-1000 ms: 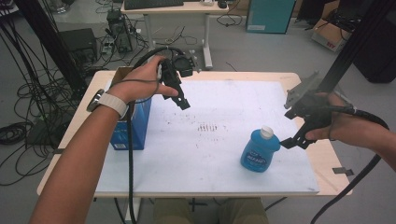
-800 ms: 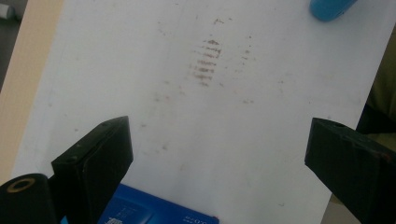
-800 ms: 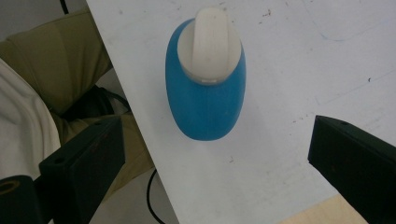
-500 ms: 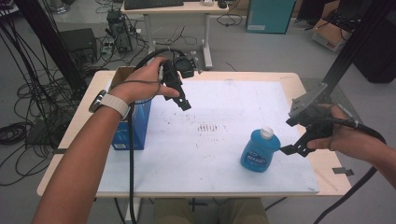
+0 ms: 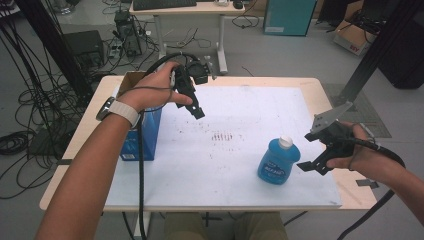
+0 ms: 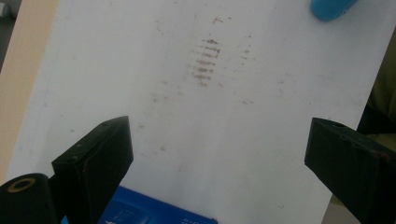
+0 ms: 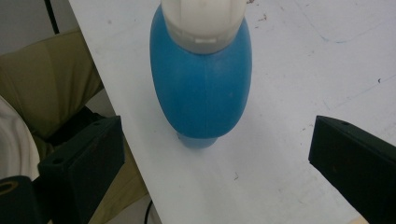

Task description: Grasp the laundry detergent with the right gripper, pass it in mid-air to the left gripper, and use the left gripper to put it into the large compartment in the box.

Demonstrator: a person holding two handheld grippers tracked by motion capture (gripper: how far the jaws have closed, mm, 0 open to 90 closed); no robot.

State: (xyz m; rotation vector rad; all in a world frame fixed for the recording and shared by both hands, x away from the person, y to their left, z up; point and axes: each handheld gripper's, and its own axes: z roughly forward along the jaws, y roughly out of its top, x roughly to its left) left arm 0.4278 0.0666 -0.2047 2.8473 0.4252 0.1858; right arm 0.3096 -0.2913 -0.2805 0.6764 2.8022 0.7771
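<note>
A blue bottle (image 5: 278,162) with a white cap stands upright near the front right of the white sheet (image 5: 235,165). My right gripper (image 5: 307,152) hovers just right of it, open. In the right gripper view the bottle (image 7: 203,84) stands ahead of the open gripper (image 7: 217,149), apart from both jaws. My left gripper (image 5: 196,110) is held above the sheet's left part, tilted down, open and holding nothing. In the left gripper view the open gripper (image 6: 219,154) looks down on the stained sheet, with the bottle (image 6: 329,7) at the far top edge.
A blue cardboard box (image 5: 145,135) stands at the table's left side, below my left hand; its corner (image 6: 154,212) sits under the left jaws. A brown smudge (image 5: 222,136) marks the sheet's middle. The wooden table (image 5: 325,95) ends close behind the right gripper. Desks, cables and boxes lie on the floor beyond.
The right gripper has come down and a little toward the table's front, staying beside the bottle. The left hand and gripper have kept still.
</note>
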